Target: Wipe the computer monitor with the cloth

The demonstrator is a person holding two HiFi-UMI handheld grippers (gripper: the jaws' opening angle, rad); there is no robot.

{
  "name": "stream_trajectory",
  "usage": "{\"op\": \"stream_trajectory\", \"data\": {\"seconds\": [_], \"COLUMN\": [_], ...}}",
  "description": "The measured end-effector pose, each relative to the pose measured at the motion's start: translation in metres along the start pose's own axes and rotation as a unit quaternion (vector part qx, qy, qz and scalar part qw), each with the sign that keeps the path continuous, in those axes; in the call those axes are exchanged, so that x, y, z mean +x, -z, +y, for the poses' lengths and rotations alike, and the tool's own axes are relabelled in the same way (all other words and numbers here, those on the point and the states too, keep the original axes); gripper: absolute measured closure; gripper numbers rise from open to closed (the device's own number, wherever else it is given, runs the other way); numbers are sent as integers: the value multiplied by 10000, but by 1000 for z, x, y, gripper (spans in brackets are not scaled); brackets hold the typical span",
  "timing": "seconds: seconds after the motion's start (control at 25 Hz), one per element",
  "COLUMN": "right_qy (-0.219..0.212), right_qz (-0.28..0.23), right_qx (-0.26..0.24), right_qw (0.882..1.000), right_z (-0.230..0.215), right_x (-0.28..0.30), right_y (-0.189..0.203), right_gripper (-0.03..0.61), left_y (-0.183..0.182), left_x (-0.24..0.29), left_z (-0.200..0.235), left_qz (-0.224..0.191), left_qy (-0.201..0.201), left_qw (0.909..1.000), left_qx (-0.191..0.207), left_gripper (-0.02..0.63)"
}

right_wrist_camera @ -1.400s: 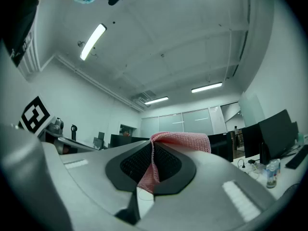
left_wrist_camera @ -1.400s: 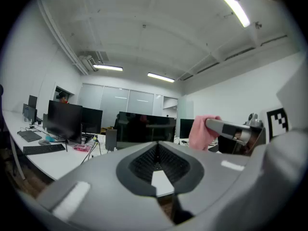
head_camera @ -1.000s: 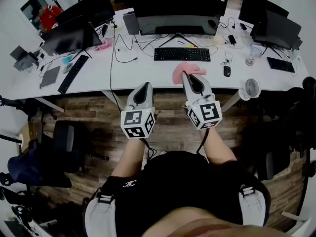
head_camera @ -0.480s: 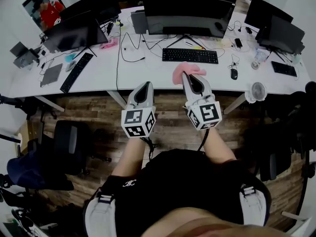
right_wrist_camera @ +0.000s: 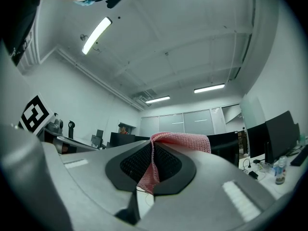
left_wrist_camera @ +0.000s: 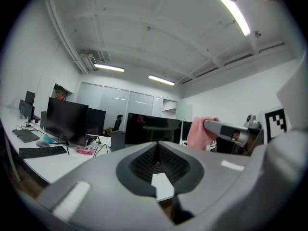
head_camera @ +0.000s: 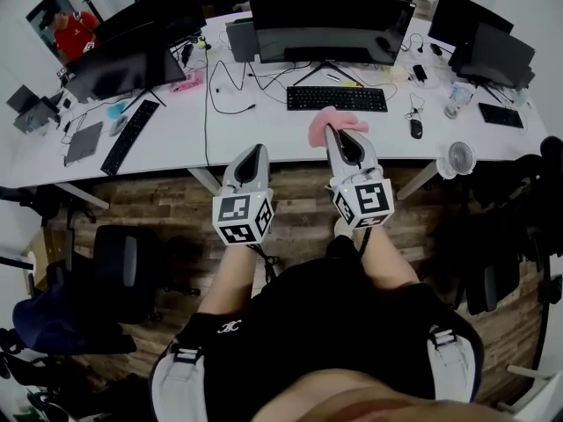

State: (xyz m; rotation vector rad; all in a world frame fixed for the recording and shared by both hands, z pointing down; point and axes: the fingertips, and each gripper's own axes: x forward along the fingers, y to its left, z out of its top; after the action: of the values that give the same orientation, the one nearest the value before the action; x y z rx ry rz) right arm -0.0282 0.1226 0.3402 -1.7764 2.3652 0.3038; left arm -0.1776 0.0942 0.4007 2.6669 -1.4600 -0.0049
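A wide black computer monitor [head_camera: 330,25] stands at the back of the white desk [head_camera: 264,121], with a black keyboard [head_camera: 337,98] in front of it. My right gripper [head_camera: 333,130] is shut on a pink cloth [head_camera: 330,123], held in the air near the desk's front edge. In the right gripper view the pink cloth [right_wrist_camera: 166,150] is pinched between the jaws and folds over the tip. My left gripper [head_camera: 256,150] hangs beside it, shut with nothing in it. In the left gripper view the monitor [left_wrist_camera: 154,129] is far ahead and the cloth [left_wrist_camera: 199,133] shows at right.
Other monitors [head_camera: 132,38] and a second keyboard [head_camera: 129,134] are on the desk's left; more screens [head_camera: 484,42] at right. A mouse [head_camera: 415,128], cables, a bottle [head_camera: 454,99] and a small fan [head_camera: 460,158] are at right. A black chair [head_camera: 119,271] stands on the wooden floor at left.
The view has shifted slightly, and the desk sits a little differently in frame. Both grippers hold the same pose, with the cloth still in the right one.
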Motion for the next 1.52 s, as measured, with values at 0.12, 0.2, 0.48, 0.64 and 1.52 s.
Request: {"op": "stream_trajectory", "data": {"seconds": [0.12, 0.2, 0.48, 0.64, 1.52], "right_qy": [60, 81, -1, -142, -1200], "right_qz": [-23, -51, -88, 30, -121], "right_qx": [6, -5, 122, 253, 391], "right_qw": [10000, 10000, 9999, 9996, 9919], "right_z": [-7, -14, -56, -84, -212], "right_x": [10, 19, 66, 103, 326], "right_y": [4, 7, 29, 54, 84], "right_gripper": [566, 566, 566, 568, 568], "left_y": [1, 1, 7, 5, -21], "left_x": [9, 19, 76, 125, 346], "left_z": [8, 11, 25, 30, 84], "left_qz": [-15, -32, 36, 55, 172], "left_qy": [-51, -84, -234, -289, -1195], "left_qw": [10000, 10000, 9997, 9995, 9927], "left_qx": [0, 10, 56, 106, -19], "left_gripper": [565, 565, 565, 565, 565]}}
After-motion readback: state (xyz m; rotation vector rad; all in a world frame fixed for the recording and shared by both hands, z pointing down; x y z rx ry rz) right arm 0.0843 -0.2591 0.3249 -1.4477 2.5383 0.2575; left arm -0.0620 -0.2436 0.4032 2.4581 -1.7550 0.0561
